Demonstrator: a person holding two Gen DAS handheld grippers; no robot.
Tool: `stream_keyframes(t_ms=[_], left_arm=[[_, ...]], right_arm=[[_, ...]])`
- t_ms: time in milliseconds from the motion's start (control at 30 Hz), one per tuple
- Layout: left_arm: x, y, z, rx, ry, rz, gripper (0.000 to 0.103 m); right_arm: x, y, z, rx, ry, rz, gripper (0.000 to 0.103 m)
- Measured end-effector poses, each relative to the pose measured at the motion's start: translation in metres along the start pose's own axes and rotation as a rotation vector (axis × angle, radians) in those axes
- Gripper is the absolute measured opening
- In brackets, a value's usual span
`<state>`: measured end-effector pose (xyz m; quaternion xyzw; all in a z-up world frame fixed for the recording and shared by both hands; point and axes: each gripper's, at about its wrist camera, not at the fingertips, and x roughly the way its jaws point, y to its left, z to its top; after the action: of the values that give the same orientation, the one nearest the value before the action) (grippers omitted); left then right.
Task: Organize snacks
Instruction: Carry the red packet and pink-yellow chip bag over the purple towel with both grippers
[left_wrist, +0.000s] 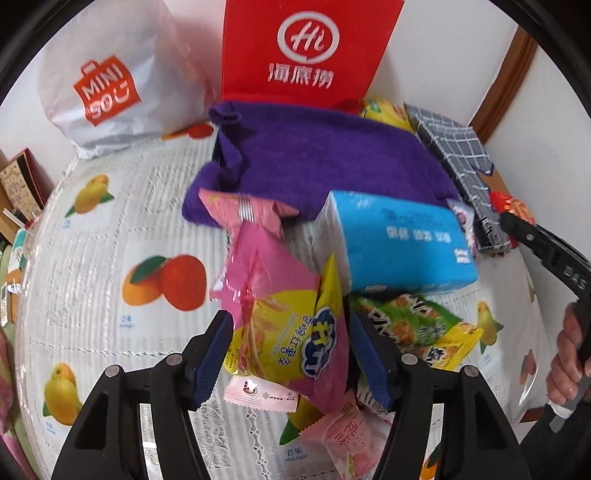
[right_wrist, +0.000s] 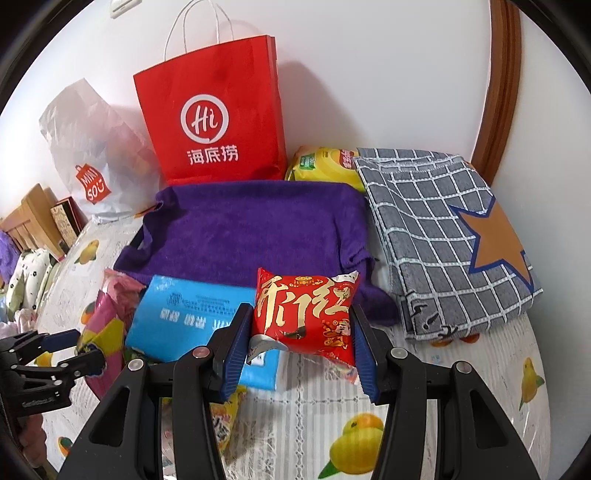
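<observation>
My left gripper (left_wrist: 291, 354) is shut on a pink and yellow snack bag (left_wrist: 280, 314) and holds it above the table. Under it lie a green snack bag (left_wrist: 417, 325) and small pink candy packets (left_wrist: 347, 432). My right gripper (right_wrist: 301, 332) is shut on a red snack packet with gold lettering (right_wrist: 306, 310), lifted in front of the purple towel (right_wrist: 243, 229). The left gripper (right_wrist: 74, 350) with its pink bag (right_wrist: 107, 317) shows at the left of the right wrist view. The right gripper's arm (left_wrist: 546, 251) shows at the right of the left wrist view.
A blue tissue pack (left_wrist: 399, 240) lies in front of the purple towel (left_wrist: 332, 155). Behind stand a red paper bag (right_wrist: 218, 114) and a white Miniso bag (left_wrist: 107, 81). A grey checked cloth (right_wrist: 443, 229) and a yellow snack bag (right_wrist: 325, 162) lie at the right. The tablecloth (left_wrist: 110, 229) has fruit prints.
</observation>
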<state>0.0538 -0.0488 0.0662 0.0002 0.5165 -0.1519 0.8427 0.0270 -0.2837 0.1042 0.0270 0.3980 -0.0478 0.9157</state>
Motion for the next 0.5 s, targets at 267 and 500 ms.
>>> stream_keyframes(t_ms=[267, 500], left_arm=[[0.011, 0.004, -0.001, -0.017, 0.002, -0.027, 0.053], [-0.007, 0.007, -0.001, -0.011, -0.031, -0.046, 0.048]], right_arm=[[-0.002, -0.006, -0.007, 0.004, 0.013, -0.042, 0.051], [-0.006, -0.005, -0.006, 0.01, 0.005, -0.038, 0.051]])
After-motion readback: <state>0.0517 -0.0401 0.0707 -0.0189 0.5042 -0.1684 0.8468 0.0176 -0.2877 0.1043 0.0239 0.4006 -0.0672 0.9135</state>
